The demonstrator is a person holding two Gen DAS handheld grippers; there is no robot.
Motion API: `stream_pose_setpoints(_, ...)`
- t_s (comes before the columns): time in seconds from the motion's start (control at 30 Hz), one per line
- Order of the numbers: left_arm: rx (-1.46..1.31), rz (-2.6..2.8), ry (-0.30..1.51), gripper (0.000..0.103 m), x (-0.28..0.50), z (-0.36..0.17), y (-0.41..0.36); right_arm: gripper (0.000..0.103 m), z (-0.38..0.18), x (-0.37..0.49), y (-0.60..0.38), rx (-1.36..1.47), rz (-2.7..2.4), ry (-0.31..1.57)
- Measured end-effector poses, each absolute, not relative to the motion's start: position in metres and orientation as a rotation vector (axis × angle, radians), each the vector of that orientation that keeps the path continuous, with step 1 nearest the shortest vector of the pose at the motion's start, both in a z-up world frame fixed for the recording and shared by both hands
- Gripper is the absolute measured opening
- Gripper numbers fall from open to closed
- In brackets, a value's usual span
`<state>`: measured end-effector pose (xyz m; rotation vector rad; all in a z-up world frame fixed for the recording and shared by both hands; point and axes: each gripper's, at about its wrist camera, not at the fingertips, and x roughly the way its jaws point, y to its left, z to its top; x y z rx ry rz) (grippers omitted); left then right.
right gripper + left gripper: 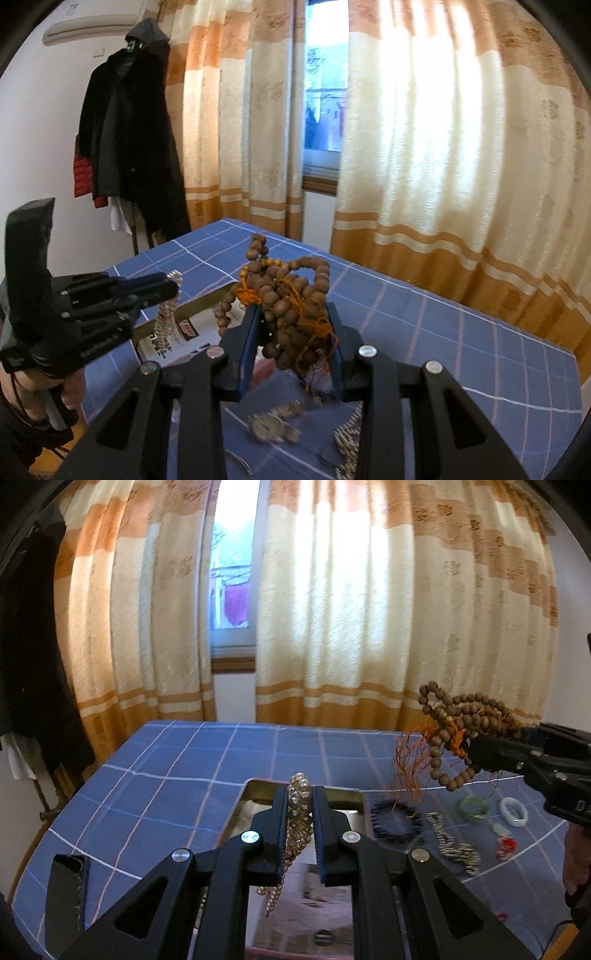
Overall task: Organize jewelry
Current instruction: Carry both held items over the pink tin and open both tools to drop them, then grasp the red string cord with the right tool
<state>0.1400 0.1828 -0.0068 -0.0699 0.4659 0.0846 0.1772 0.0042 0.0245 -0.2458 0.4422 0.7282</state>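
While both grippers are raised above the blue checked tablecloth, each one clamps a bundle of jewelry. At the lower centre of the left wrist view, the left gripper has its jaws closed on a pearl necklace, whose strands stick up past the fingertips and hang down between the fingers. Directly behind it lies an open metal tin with pale lining. At the right edge of that view the right gripper pinches a tangle of brown wooden beads with orange tassel threads dangling. Below it, on the cloth, lie a dark bead bracelet, a silver chain bracelet, a green bangle, a white bangle and a small red charm.

From the right wrist view, the wooden beads fill the gap between the closed jaws at centre. A silver wristwatch lies on the cloth at the bottom, blurred. Patterned curtains hang behind, and dark coats hang at upper left.
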Motion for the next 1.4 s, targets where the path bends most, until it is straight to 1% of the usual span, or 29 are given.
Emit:
stream_pose_setpoints(0.17, -0.074, 0.102, 0.503, 0.012, 0.165, -0.015, 0.199, 0.036, 0.012, 0.193, 0.042, -0.264, 0.761, 0.505)
stream_pose_setpoints(0.33, -0.080, 0.116, 0.561, 0.012, 0.192, -0.032, 0.212, 0.036, -0.017, 0.211, 0.074, -0.298, 0.767, 0.609)
stream_pose_setpoints(0.5, -0.092, 0.105, 0.606, 0.012, 0.203, -0.047, 0.220, 0.036, -0.044, 0.224, 0.089, -0.327, 0.762, 0.685)
stream_pose_setpoints(0.7, -0.090, 0.085, 0.670, 0.014, 0.212, -0.054, 0.218, 0.036, -0.063, 0.235, 0.096, -0.337, 0.755, 0.751)
stream_pose_setpoints(0.73, -0.095, 0.086, 0.671, 0.021, 0.213, -0.054, 0.220, 0.037, -0.068, 0.238, 0.096, -0.338, 0.762, 0.774)
stream_pose_setpoints(0.77, -0.095, 0.079, 0.678, 0.030, 0.214, -0.054, 0.219, 0.040, -0.070, 0.239, 0.097, -0.336, 0.763, 0.786)
stream_pose_setpoints(0.8, -0.101, 0.080, 0.688, 0.056, 0.214, -0.054, 0.219, 0.042, -0.072, 0.241, 0.097, -0.334, 0.761, 0.794)
stream_pose_setpoints(0.83, -0.107, 0.086, 0.675, 0.076, 0.212, -0.052, 0.220, 0.041, -0.072, 0.241, 0.096, -0.330, 0.757, 0.790)
stream_pose_setpoints(0.87, -0.106, 0.093, 0.648, 0.081, 0.208, -0.048, 0.219, 0.049, -0.071, 0.240, 0.095, -0.327, 0.756, 0.781)
stream_pose_setpoints(0.9, -0.097, 0.108, 0.630, 0.084, 0.205, -0.046, 0.218, 0.055, -0.069, 0.239, 0.094, -0.324, 0.756, 0.773)
stream_pose_setpoints(0.93, -0.082, 0.126, 0.631, 0.084, 0.203, -0.044, 0.217, 0.064, -0.066, 0.238, 0.093, -0.319, 0.759, 0.764)
stream_pose_setpoints(0.97, -0.081, 0.137, 0.635, 0.084, 0.201, -0.043, 0.218, 0.067, -0.063, 0.236, 0.092, -0.317, 0.757, 0.753)
stream_pose_setpoints(1.03, -0.085, 0.168, 0.648, 0.084, 0.198, -0.042, 0.221, 0.067, -0.058, 0.231, 0.088, -0.343, 0.751, 0.735)
stream_pose_setpoints(1.1, -0.027, 0.255, 0.652, 0.084, 0.191, -0.043, 0.219, 0.067, -0.053, 0.227, 0.079, -0.360, 0.738, 0.716)
stream_pose_setpoints(1.17, -0.007, 0.311, 0.661, 0.084, 0.184, -0.044, 0.218, 0.071, -0.048, 0.223, 0.063, -0.354, 0.729, 0.701)
stream_pose_setpoints(1.23, -0.060, 0.254, 0.658, 0.084, 0.169, -0.046, 0.217, 0.074, -0.043, 0.216, 0.043, -0.338, 0.715, 0.685)
stream_pose_setpoints(1.4, -0.123, 0.168, 0.586, 0.084, 0.118, -0.041, 0.197, 0.077, -0.042, 0.186, -0.015, -0.284, 0.681, 0.664)
